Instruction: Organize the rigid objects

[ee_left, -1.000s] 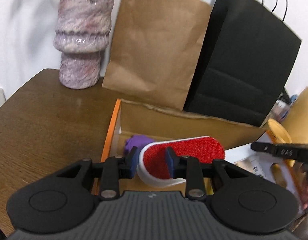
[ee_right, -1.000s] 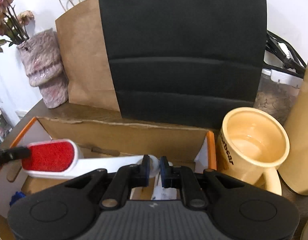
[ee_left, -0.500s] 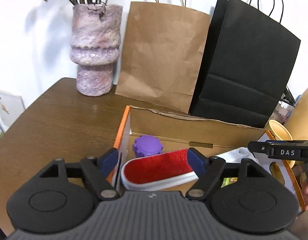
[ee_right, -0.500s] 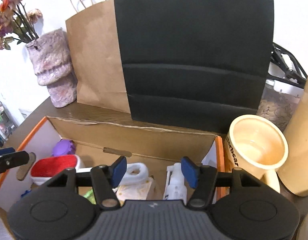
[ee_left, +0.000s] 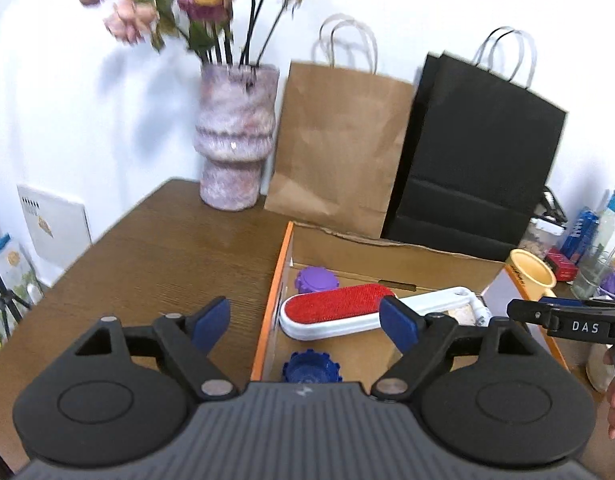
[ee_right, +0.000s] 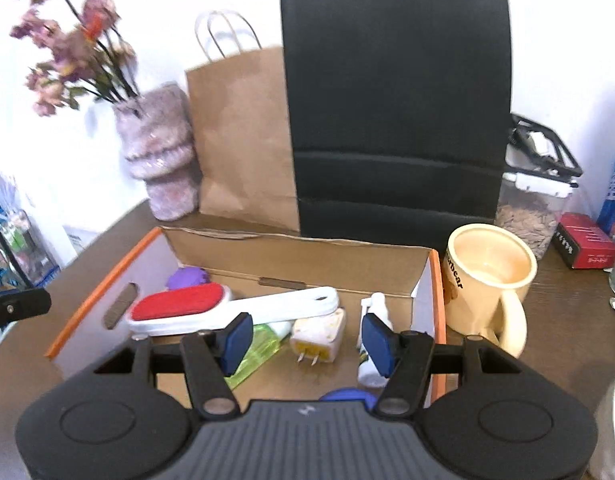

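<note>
Cardboard box [ee_right: 299,258] with orange-edged sides sits by the desk's [ee_left: 155,248] back edge, and the red-faced lint brush with white plastic handle [ee_right: 211,309] lies flat inside, head toward the left wall. Both hand-held grippers, left [ee_left: 305,322] and right [ee_right: 305,342], hover over it with jaws spread wide, gripping nothing, likely because the brush is already stowed.
</note>
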### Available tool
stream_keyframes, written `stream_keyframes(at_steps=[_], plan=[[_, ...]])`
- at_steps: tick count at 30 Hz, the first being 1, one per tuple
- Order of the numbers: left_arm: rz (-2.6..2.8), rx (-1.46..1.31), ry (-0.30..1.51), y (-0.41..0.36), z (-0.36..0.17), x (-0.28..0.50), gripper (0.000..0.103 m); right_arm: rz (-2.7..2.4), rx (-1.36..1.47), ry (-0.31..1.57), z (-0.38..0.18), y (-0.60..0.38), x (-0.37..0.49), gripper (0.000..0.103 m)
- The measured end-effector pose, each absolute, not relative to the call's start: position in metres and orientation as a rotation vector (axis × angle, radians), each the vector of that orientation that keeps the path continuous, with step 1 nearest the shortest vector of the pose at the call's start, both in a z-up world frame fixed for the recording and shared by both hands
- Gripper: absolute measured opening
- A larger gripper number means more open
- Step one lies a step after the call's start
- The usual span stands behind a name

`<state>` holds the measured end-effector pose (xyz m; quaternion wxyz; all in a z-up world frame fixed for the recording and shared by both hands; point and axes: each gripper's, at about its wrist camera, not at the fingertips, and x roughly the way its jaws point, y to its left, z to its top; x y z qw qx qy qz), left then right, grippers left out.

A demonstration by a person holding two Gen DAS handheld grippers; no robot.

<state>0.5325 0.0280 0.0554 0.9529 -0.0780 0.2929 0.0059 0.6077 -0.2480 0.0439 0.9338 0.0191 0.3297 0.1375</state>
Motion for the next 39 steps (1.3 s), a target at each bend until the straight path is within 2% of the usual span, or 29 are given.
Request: stream_keyframes(at_steps=[8,11,16,19,24,28,33,35,39], plan=[[-0.047,-0.16,0.459,0.032,0.076,0.41,0.09,0.31,-0.014,0.537,0.069,-0.24,0.494,0.061],[-0.054,-0.154,0.398,0.036,0.076,0.355,0.095,0.334,0.004,0.495,0.07,-0.24,0.439,0.062],[-0.04,-0.114,0.312,0.035,0.06,0.26,0.099,0.385,0.045,0.432,0.062,-0.238,0.343,0.069],[-0.027,-0.084,0.27,0.032,0.051,0.209,0.103,0.398,0.072,0.395,0.051,-0.24,0.289,0.07],[-0.07,-0.047,0.248,0.025,0.041,0.141,0.103,0.353,0.08,0.373,0.034,-0.241,0.212,0.071],[-0.133,-0.023,0.265,0.02,0.027,0.096,0.103,0.338,0.038,0.35,0.023,-0.244,0.147,0.077],[-0.171,-0.016,0.282,0.015,0.015,0.052,0.103,0.279,0.048,0.347,0.017,-0.248,0.082,0.078],[-0.169,-0.01,0.28,0.011,0.012,0.046,0.103,0.27,0.03,0.326,0.017,-0.246,0.064,0.082],[-0.16,-0.023,0.281,0.009,0.012,0.047,0.103,0.273,-0.001,0.297,0.019,-0.239,0.051,0.083]])
